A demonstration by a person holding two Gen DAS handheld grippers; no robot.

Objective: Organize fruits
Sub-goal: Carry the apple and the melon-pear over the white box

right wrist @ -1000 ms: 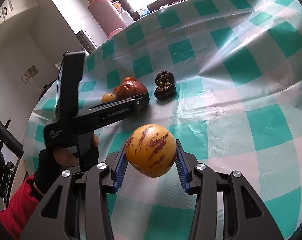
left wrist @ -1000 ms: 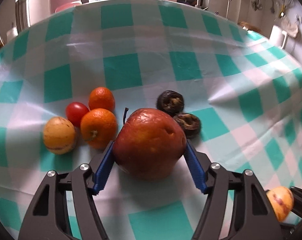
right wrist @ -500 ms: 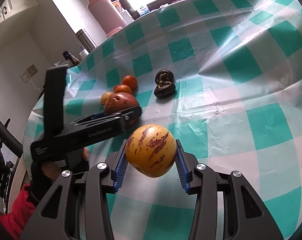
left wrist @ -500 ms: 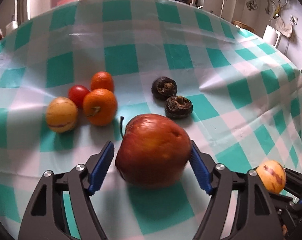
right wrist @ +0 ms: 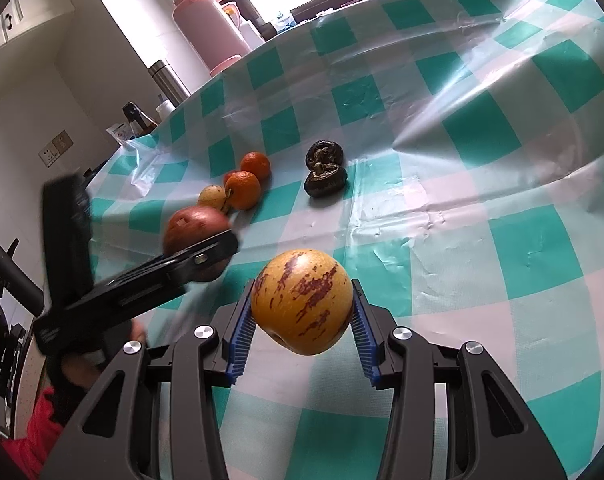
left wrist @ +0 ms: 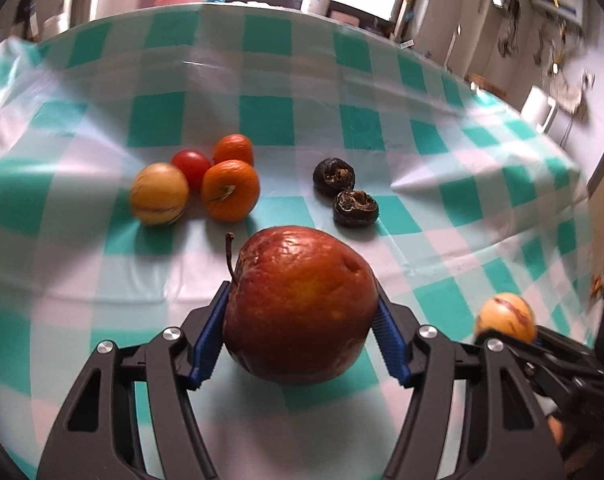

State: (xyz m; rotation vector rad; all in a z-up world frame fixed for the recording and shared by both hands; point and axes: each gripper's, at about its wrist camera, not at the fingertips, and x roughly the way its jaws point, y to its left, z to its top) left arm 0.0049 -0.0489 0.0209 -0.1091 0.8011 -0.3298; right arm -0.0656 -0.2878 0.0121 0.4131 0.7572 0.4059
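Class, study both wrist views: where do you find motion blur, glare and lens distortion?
Left wrist view: the room's edges smear, the held apple is fairly sharp, and the tablecloth bows into a dome. Right wrist view: the left gripper and its apple blur, the pepino melon in the right gripper is crisp, the window is blown out and the cloth glares.

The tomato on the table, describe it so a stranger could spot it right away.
On the checked tablecloth, find the left fruit cluster. The tomato sits between the yellow melon and two oranges, the only glossy red one.
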